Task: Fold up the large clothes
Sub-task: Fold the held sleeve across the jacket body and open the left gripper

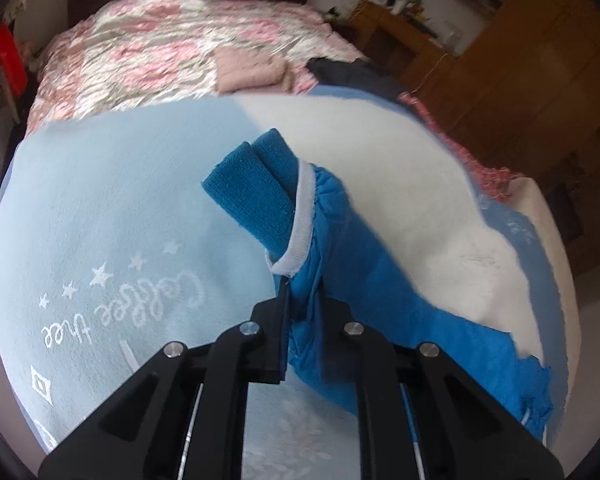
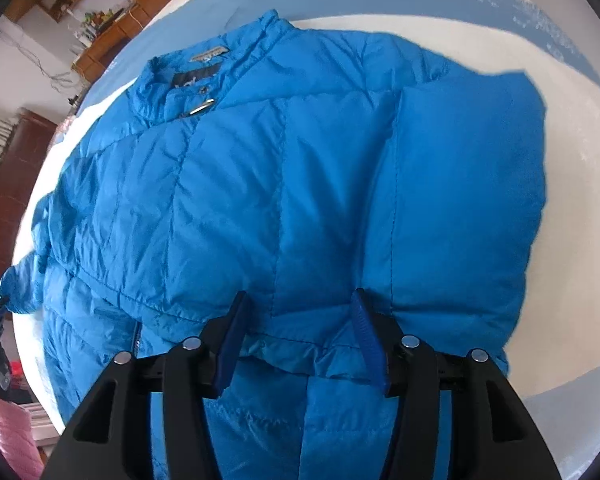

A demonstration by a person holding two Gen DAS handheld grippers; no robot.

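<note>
A blue puffer jacket [image 2: 284, 200] lies spread on a pale blue and white blanket [image 1: 112, 208] covering the bed, its collar [image 2: 172, 92] toward the far edge in the right wrist view. One sleeve [image 1: 340, 256] is lifted off the blanket: the left gripper [image 1: 300, 304] pinches it just behind the ribbed cuff [image 1: 256, 192], its fingers pressed together on the puffy fabric, the cuff with its white trim sticking out beyond them above the blanket's white lettering [image 1: 124, 312]. The right gripper [image 2: 300, 332] hovers at the jacket's near side with its blue-padded fingers [image 2: 232, 340] spread apart, a folded edge of the jacket between them but not clamped. Farther up the bed, on a floral quilt [image 1: 148, 52], lie a folded pink garment [image 1: 248, 70] and a dark garment [image 1: 352, 74] near the bed's right edge.
</note>
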